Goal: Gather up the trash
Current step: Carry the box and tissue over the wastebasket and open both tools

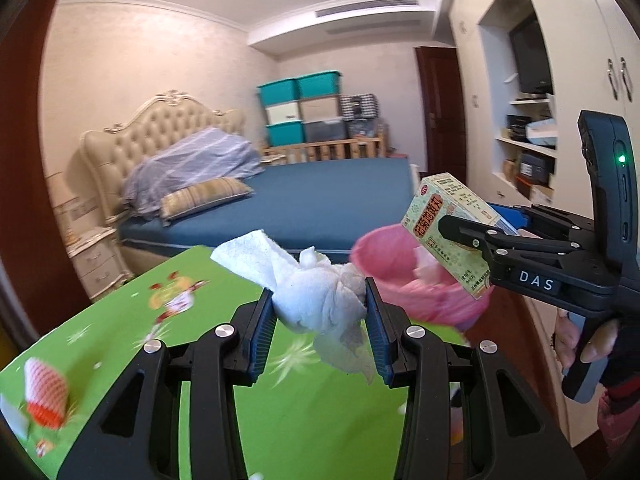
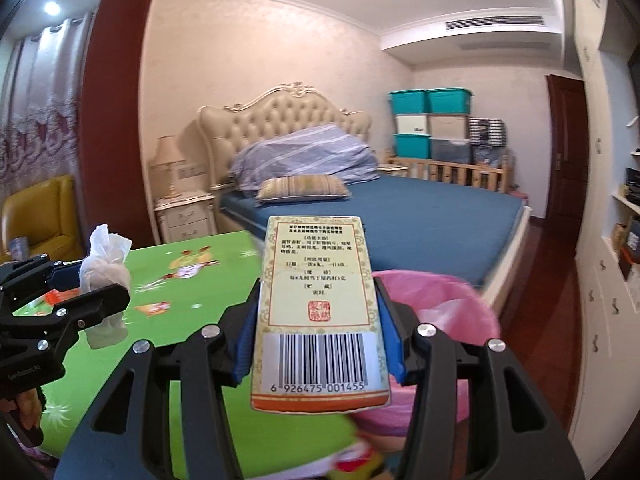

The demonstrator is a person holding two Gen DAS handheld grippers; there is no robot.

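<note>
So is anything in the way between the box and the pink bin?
Nothing visible is. The right gripper holds the box right above the pink-lined bin, whose mouth is open. The left gripper with its tissue wad is off to the side, over the green table.

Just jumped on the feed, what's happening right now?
Trash pickup is midway. The left gripper is shut on a crumpled tissue wad above the green table. The right gripper is shut on a medicine box, near the pink-lined bin. Neither is dropped in yet.
</note>
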